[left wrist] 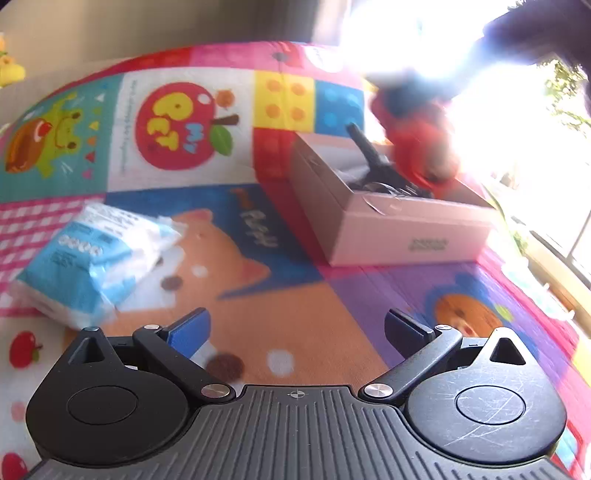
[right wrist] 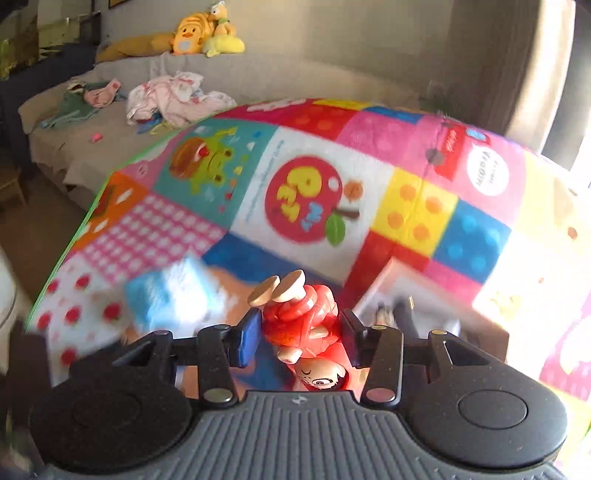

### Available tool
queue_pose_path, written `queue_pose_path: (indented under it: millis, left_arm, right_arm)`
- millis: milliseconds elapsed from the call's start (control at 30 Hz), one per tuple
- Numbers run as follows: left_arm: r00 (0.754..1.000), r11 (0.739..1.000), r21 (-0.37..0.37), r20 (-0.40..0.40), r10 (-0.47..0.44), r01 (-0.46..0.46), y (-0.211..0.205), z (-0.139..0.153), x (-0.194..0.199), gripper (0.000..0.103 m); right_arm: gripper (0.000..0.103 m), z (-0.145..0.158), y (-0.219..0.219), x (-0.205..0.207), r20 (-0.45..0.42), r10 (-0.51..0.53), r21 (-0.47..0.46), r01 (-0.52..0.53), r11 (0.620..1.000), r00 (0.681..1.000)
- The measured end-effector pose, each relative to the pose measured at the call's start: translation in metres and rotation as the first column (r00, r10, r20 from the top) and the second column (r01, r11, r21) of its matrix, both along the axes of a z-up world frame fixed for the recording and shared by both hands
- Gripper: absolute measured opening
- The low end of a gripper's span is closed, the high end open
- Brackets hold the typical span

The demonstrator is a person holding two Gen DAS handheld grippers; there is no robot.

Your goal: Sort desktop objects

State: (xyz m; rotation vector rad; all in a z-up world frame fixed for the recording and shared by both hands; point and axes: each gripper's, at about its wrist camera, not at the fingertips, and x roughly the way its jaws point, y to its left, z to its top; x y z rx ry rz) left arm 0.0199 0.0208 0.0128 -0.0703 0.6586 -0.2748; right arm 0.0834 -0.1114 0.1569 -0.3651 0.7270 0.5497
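My right gripper is shut on a red toy figure, held upside down with its tan feet up. In the left wrist view the figure shows blurred above the far end of an open white box. The box holds a black tool and other dark items. A blue and white tissue pack lies on the colourful blanket at the left. It also shows blurred in the right wrist view. My left gripper is open and empty, low over the blanket, short of the box.
The patchwork blanket covers the whole table. A grey sofa with clothes and plush toys stands behind it. Bright window glare washes out the right side.
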Motion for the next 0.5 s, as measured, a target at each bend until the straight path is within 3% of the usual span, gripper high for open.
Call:
queue_pose_path:
  millis: [167,267,433,500]
  left_arm:
    - [0.999,0.999,0.033,-0.037,-0.016,0.017,-0.012,-0.003,-0.012,0.103]
    - [0.999,0.998,0.066,-0.053,-0.014,0.017,-0.017,-0.004,-0.018,0.103]
    - [0.999,0.991,0.136,-0.049,0.003,0.004,-0.012,0.001,-0.029,0.103]
    - [0.998,0.989,0.149,-0.045,0.033,-0.026,-0.007,0.004,-0.028,0.103]
  right_arm:
    - [0.046,-0.037,-0.032,-0.053,-0.016,0.005,-0.179,-0.008,0.984,1.000]
    - [0.046,-0.062,-0.039,-0.061,-0.006,-0.008,-0.176,0.007,0.984,1.000]
    - [0.084,-0.079,-0.060,-0.074,-0.011,-0.060,-0.031,0.060,0.998,0.998]
    - [0.086,-0.084,-0.071,-0.083,0.009,-0.091,-0.002,0.091,0.996,0.996]
